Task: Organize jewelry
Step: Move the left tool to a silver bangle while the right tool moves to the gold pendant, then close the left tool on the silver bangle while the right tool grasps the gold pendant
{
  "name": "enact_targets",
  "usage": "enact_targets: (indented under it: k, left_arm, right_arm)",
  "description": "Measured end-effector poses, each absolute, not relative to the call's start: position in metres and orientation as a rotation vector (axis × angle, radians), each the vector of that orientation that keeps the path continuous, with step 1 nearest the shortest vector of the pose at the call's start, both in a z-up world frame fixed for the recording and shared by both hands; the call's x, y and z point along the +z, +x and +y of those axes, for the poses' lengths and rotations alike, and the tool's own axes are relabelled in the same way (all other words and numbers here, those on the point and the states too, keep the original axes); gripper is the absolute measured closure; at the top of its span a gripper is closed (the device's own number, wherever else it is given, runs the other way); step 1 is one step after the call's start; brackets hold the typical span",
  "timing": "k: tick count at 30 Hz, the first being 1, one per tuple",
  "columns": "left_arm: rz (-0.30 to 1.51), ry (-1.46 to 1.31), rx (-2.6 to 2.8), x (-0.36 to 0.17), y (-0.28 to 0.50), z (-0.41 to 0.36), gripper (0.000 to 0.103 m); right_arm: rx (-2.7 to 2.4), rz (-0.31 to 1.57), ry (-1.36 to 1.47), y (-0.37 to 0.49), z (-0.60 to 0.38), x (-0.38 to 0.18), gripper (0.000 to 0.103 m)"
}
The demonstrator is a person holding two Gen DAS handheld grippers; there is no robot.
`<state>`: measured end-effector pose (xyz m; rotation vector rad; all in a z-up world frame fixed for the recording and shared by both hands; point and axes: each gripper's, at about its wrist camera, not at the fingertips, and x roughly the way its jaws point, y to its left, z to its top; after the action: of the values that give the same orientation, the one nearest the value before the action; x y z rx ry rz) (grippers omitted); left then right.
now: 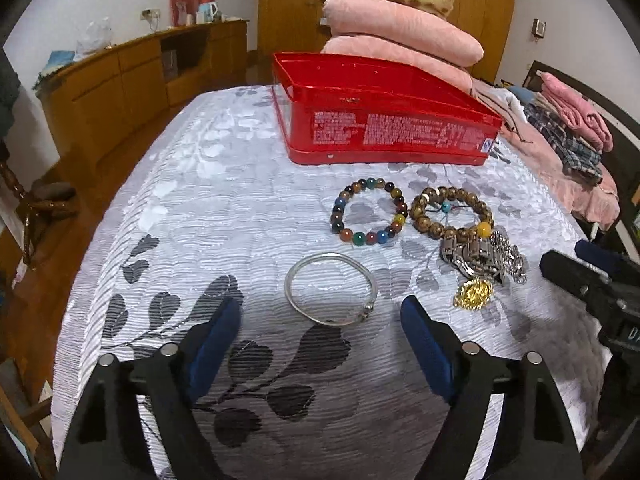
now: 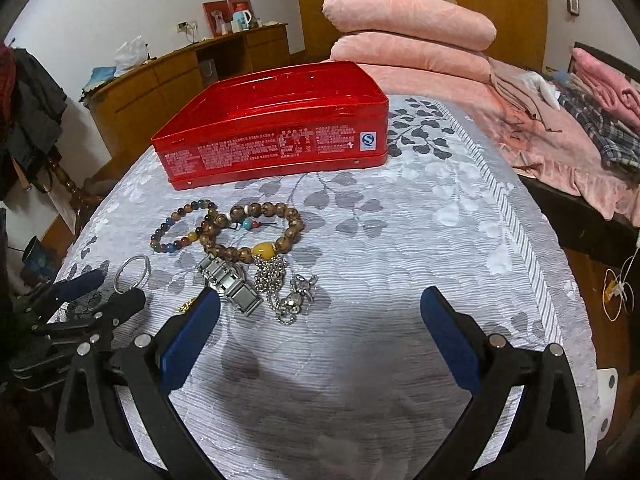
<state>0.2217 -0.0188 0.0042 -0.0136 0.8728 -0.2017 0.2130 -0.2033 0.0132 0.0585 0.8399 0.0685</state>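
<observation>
- While both grippers hover over the grey leaf-patterned bedspread (image 1: 224,208), the red tin box (image 1: 384,120) stands open at the far side, with stacked pink pillows (image 1: 404,36) behind it.
- Just in front of the box lie the multicoloured bead bracelet (image 1: 368,211) and the brown bead bracelet (image 1: 452,214), side by side and touching.
- Nearer than the brown bracelet sit the steel watch (image 1: 476,258), a ball chain (image 2: 272,276) and a gold pendant (image 1: 474,294).
- The silver bangle (image 1: 331,289) lies nearer than the multicoloured bracelet, apart from it.
- The left gripper (image 1: 320,322) is spread, its fingertips flanking the bangle's near edge without pinching it.
- The right gripper (image 2: 320,312) is spread wide over bare cloth, holding nothing.
</observation>
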Motion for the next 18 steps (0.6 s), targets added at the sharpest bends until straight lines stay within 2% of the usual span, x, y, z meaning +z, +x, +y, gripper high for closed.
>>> enact_targets:
  k: [3, 6, 9, 11, 18]
  left_arm:
    - [0.880, -0.009, -0.198, 0.003, 0.224, -0.019, 0.022]
    - [0.879, 0.002, -0.198, 0.003, 0.225, -0.021, 0.027]
    - [0.874, 0.009, -0.177, 0.004, 0.226, -0.022, 0.040]
    - [0.867, 0.011, -0.166, 0.005, 0.227, -0.022, 0.054]
    - [0.851, -0.008, -0.171, 0.007, 0.220, -0.018, 0.055]
  right_arm:
    - [0.075, 0.842, 0.058, 0.215, -0.202, 0.012, 0.006]
    - [0.086, 0.839, 0.056, 0.214, -0.201, 0.012, 0.006]
    - [0.103, 0.834, 0.054, 0.213, -0.198, 0.013, 0.006]
    - [0.114, 0.832, 0.050, 0.211, -0.195, 0.014, 0.006]
    - [0.149, 0.827, 0.025, 0.203, -0.183, 0.017, 0.006]
